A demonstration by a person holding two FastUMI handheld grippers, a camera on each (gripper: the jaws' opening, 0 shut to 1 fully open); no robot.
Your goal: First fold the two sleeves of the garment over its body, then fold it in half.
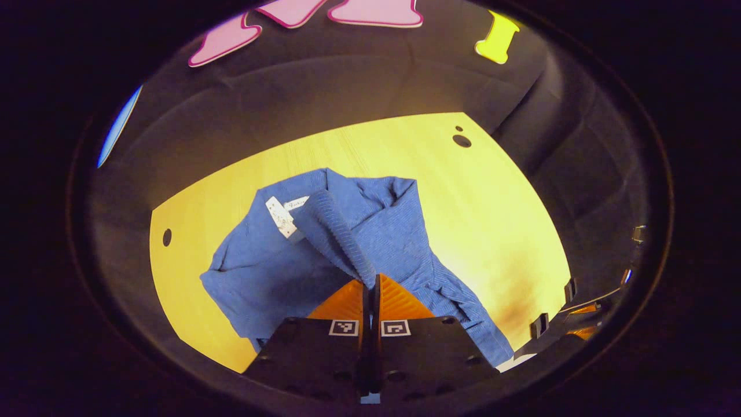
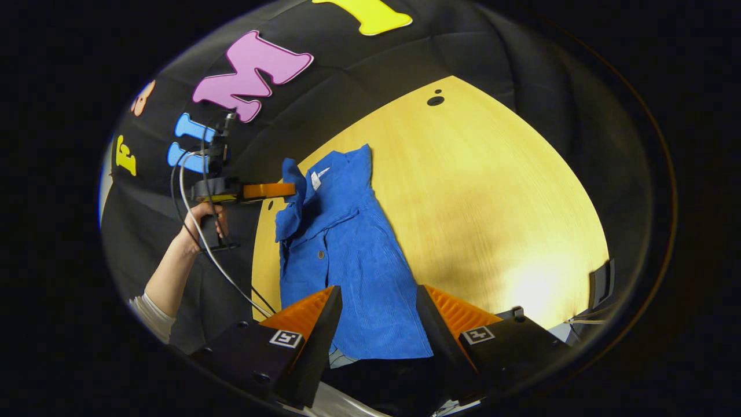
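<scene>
Left gripper [image 1: 371,284]: orange fingers [image 1: 347,301] pressed together, pinching a sleeve [image 1: 338,237] lifted off the body.
Right gripper [image 2: 379,301]: jaws spread wide, hovering over the lower hem, gripping nothing.
Garment [image 2: 347,255]: blue corduroy, lying on the yellow wooden table [image 2: 492,202], white label [image 1: 282,217] showing at the collar.
Hand [image 2: 202,220]: clasping the left gripper's handle.

we can read no text: the white tag [image 1: 282,216] on the blue garment [image 1: 347,243], ahead of the left claw [image 1: 371,284], is too blurred.
</scene>
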